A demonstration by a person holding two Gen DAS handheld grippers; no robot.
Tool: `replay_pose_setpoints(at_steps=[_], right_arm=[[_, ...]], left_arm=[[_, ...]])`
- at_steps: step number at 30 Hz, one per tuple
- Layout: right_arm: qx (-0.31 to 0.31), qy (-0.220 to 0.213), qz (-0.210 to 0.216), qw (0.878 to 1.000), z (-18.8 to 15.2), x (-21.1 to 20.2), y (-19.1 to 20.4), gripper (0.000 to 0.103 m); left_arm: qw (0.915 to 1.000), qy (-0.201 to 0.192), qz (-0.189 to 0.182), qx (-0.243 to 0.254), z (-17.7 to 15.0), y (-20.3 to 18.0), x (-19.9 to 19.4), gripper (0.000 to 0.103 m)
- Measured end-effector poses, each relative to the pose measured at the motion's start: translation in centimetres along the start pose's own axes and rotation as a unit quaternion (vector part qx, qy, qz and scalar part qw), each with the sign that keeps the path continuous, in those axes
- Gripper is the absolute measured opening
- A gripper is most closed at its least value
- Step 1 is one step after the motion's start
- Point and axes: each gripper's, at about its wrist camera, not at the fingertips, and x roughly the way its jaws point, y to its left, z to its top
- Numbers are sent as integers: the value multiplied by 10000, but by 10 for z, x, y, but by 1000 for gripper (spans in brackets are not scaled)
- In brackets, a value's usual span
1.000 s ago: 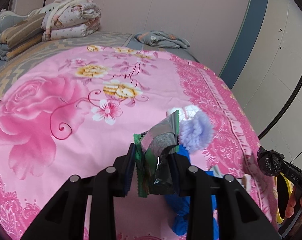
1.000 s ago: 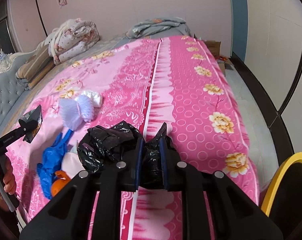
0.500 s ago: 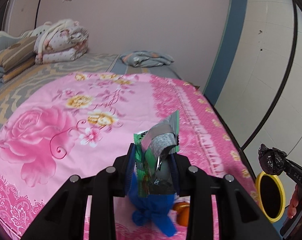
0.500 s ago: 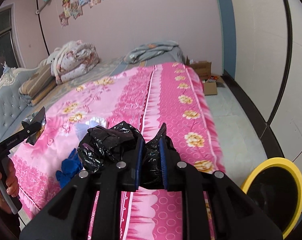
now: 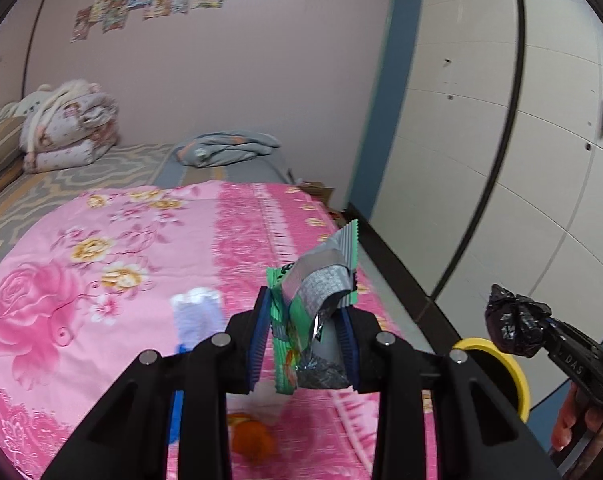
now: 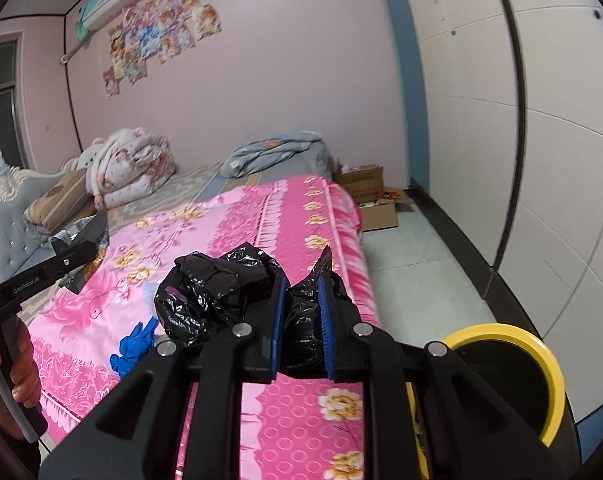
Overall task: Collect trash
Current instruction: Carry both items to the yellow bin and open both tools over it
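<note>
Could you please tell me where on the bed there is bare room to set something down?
The pink floral sheet lies bare from the big rose print up to the folded quilt and grey blanket. The near corner is crowded: a blue glove, an orange scrap and a white-lilac puff.

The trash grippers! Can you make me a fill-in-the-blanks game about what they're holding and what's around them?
1. The left gripper is shut on a green and silver ____.
2. The right gripper is shut on a crumpled ____ plastic bag.
3. The bin on the floor has a ____ rim.
4. A blue glove lies on the ____ bedspread.

Missing words: wrapper; black; yellow; pink
</note>
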Motion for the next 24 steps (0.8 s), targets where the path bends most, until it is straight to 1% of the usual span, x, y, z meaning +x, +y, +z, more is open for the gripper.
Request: replay_pose_setpoints(at_steps=[4,8,15,20,24], right_arm=[[293,-135,-203,9993,-2,-19,-26,15],[468,-368,-551,9967,-7,-41,-49,15],[581,-638,-1157,9895,-18,-64,-76,15],[748,-908,-1694,9785,-31,-80,-94,15],[882,-1089,-1989,9699,-41,-89,-106,15]], left_arm=[[9997,54,-208,120,-3,-31,6,30],[9989,112,-429,183,-6,-59,14,30],[9959,304,-739,428,-21,-106,35,30],[9930,462,-951,533,-33,-132,52,30],[9904,577,-1120,576,-39,-150,64,30]])
